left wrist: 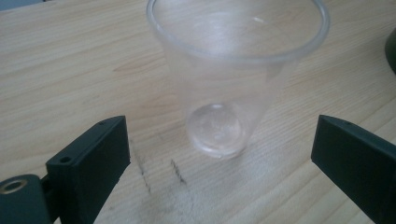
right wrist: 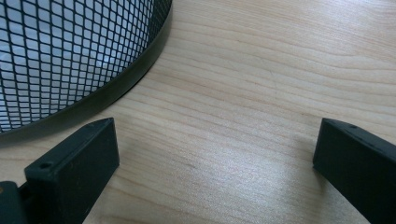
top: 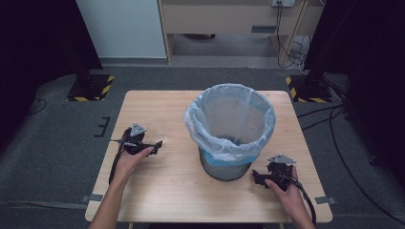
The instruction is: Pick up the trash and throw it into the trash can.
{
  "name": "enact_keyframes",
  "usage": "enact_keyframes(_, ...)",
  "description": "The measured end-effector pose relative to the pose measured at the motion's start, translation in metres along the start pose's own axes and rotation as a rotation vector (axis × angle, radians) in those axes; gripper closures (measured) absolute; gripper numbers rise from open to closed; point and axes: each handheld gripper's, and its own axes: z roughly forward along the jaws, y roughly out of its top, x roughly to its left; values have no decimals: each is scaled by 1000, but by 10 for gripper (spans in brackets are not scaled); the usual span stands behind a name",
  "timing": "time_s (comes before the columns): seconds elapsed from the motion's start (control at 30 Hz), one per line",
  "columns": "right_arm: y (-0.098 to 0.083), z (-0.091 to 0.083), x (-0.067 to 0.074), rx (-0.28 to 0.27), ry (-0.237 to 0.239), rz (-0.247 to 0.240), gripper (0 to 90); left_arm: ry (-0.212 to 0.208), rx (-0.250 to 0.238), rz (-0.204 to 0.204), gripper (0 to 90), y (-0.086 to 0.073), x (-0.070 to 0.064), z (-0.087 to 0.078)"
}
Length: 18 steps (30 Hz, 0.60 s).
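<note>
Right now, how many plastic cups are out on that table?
1. A clear plastic cup stands upright on the wooden table, just ahead of the open left tongs. More could lie unseen inside the lined bin.

Soft, even overhead light on the table [top: 157, 109], dark corners beyond it, close views slightly blurred.

Light wood worktop [top: 157, 191]: mesh bin [top: 230, 125] with pale liner right of frame centre; clear plastic cup [left wrist: 233, 74] upright at left.
</note>
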Motion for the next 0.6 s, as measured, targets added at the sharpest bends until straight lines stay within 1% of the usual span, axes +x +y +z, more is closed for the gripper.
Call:
enact_keyframes(0.07, 0, 0, 0, 0, 0, 0, 3, 4, 10, 4, 40, 3, -1, 3)
enact_keyframes(0.1, 0, 0, 0, 0, -1, 1, 3, 1, 4, 7, 37, 4, -1, 4)
enact_keyframes(0.17, 0, 0, 0, 0, -4, 4, 3, -10, -10, -7, 38, 7, -1, 6)
enact_keyframes(0.23, 0, 0, 0, 0, -5, 4, 3, 0, -23, -19, 46, 9, 0, 9)
enact_keyframes(0.3, 0, 0, 0, 0, -4, 4, 3, 8, -34, -13, 54, 11, 1, 12)
enact_keyframes(0.4, 0, 0, 0, -1, 4, -11, 6, 23, -66, -22, 74, 13, 1, 18)
enact_keyframes(0.43, -1, -1, 0, 0, 7, -10, 7, 22, -71, -21, 84, 13, 0, 20)
enact_keyframes(0.5, -1, -1, 0, 1, 9, -14, 7, 11, -74, -2, 132, 15, -3, 24)
enact_keyframes(0.53, -1, -1, 0, 1, 9, -14, 7, 14, -73, 6, 140, 15, -4, 26)
enact_keyframes(0.57, -1, -1, 0, 1, 9, -13, 7, -1, -78, -5, 171, 16, -4, 27)
enact_keyframes(0.6, -1, -1, 0, 1, 9, -13, 6, -9, -87, -22, 240, 16, -4, 28)
